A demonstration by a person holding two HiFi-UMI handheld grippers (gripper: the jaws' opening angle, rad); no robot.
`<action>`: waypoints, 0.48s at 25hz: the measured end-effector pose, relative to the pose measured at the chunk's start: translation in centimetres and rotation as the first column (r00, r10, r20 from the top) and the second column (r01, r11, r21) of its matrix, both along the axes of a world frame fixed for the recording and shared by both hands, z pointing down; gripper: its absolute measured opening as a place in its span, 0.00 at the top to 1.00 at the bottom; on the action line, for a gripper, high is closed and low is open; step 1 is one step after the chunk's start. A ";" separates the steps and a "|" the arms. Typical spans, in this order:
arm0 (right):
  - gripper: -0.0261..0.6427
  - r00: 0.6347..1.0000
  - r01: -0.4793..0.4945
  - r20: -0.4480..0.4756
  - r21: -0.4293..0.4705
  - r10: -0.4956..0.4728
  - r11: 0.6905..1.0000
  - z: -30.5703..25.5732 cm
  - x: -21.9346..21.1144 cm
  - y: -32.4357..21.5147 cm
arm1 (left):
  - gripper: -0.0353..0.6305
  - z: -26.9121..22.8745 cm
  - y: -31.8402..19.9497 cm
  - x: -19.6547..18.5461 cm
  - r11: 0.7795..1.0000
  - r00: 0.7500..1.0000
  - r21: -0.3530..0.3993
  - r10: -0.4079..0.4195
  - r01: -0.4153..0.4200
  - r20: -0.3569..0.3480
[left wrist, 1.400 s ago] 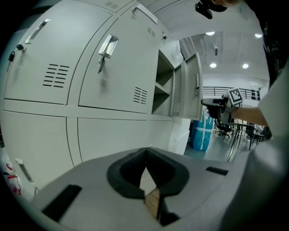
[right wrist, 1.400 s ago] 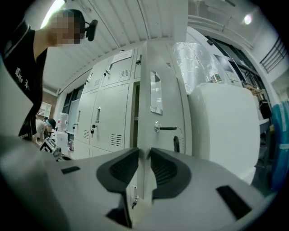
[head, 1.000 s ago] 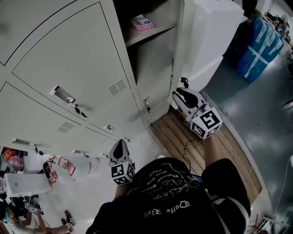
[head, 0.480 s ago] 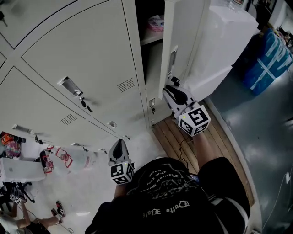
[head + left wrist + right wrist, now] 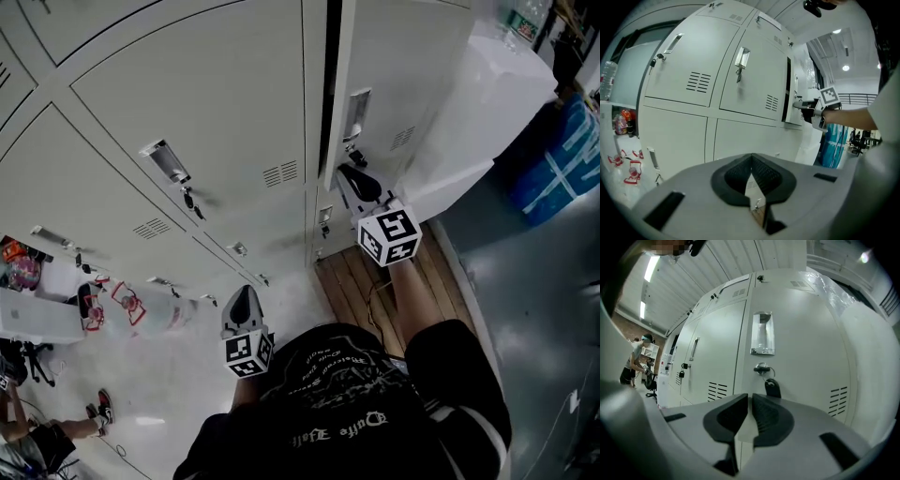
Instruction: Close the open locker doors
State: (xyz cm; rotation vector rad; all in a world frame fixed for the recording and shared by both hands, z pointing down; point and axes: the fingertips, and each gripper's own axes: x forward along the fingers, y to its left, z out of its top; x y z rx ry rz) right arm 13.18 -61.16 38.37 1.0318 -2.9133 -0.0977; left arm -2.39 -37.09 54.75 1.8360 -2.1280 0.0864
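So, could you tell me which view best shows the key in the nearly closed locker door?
The right gripper view: the key with its black fob hangs large below the recessed handle. The head view shows it only as a small dark speck; the left gripper view sees that door edge-on, key not discernible.

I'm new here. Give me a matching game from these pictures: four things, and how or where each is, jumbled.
1 locker door
2 left hand-held gripper
3 wooden boards
4 blue bundle

A far right, on the grey floor
B jaws together, empty
C almost shut, a dark gap showing
D at the foot of the lockers

Pairs: 1-C, 2-B, 3-D, 4-A
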 end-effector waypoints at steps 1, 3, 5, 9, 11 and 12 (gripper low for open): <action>0.91 1.000 -0.007 0.005 -0.005 0.007 1.000 0.0 0.0 -0.4 | 0.94 0.0 0.1 -0.2 1.000 1.000 0.000 -0.010 0.010 0.000; 0.91 1.000 -0.008 0.010 -0.013 0.008 1.000 0.1 -0.3 -1.0 | 0.94 0.1 0.3 -0.4 1.000 1.000 -0.001 -0.027 0.027 0.001; 0.91 1.000 -0.002 0.004 -0.011 0.002 1.000 0.1 -0.8 -1.5 | 0.94 0.2 0.5 -0.5 0.999 0.999 -0.005 -0.040 0.040 0.003; 0.92 1.000 -0.003 0.007 -0.013 0.003 1.000 0.2 -1.4 -2.3 | 0.94 0.1 0.8 -0.7 0.998 0.998 -0.006 -0.059 0.059 0.008; 0.92 1.000 -0.011 0.011 -0.015 0.012 1.000 0.2 -1.6 -2.6 | 0.94 0.1 0.9 -0.8 0.998 0.998 -0.007 -0.065 0.065 0.013; 0.92 1.000 -0.017 0.013 -0.017 0.018 1.000 0.2 -1.8 -2.8 | 0.94 0.0 0.9 -0.9 0.998 0.998 -0.009 -0.066 0.066 0.016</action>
